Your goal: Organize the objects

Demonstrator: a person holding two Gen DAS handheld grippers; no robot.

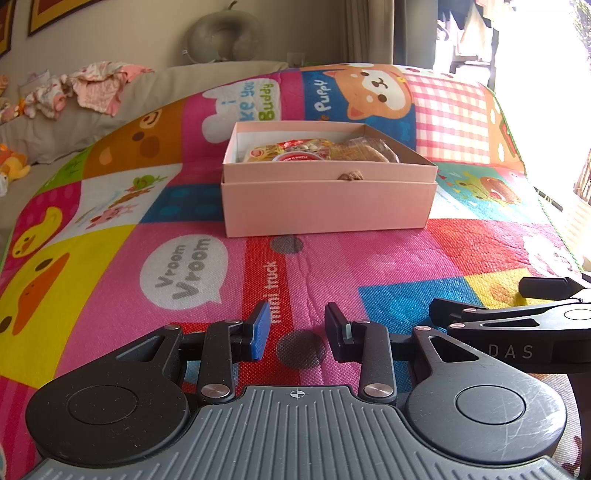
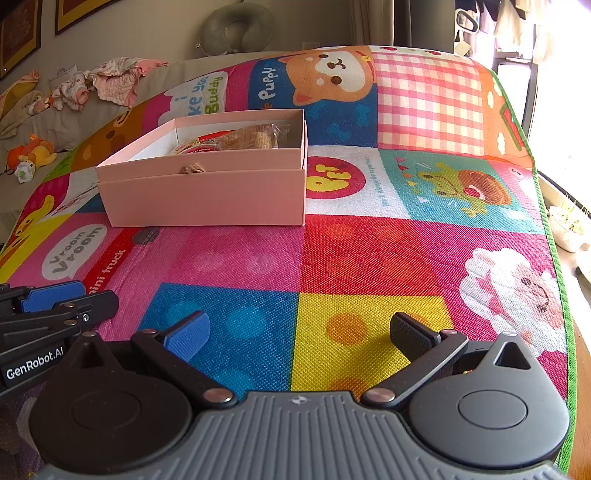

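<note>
a pink box (image 1: 328, 201) sits open on a colourful cartoon play mat (image 1: 369, 266), its tray nested in a slightly larger pink base, and both wrist views look across the mat toward it. inside the box lie a red and yellow snack packet (image 1: 291, 149) toward the left and a clear-wrapped brown pastry (image 1: 364, 151) toward the right, the two touching or overlapping near the middle. a small brown scrap (image 1: 349, 175) pokes over the rim of the box's near wall. the left gripper (image 1: 297, 332) hangs low over the mat, well short of the box and roughly in line with it, its fingers parted by a modest gap with nothing between them; a blue pad (image 1: 260, 330) faces the inner side of one finger. the right gripper (image 2: 299, 334) hangs over the blue and yellow squares of the mat, off to the right of the box and also well apart from it, its fingers spread wide and holding nothing. the two grippers sit just beside each other, each showing at the edge of the other's view. behind the mat, a grey neck pillow (image 2: 238, 27) rests against the wall, crumpled pink clothes (image 2: 114, 79) lie on a grey surface to the left, and an orange plush toy (image 2: 31, 153) lies nearer the left edge.
</note>
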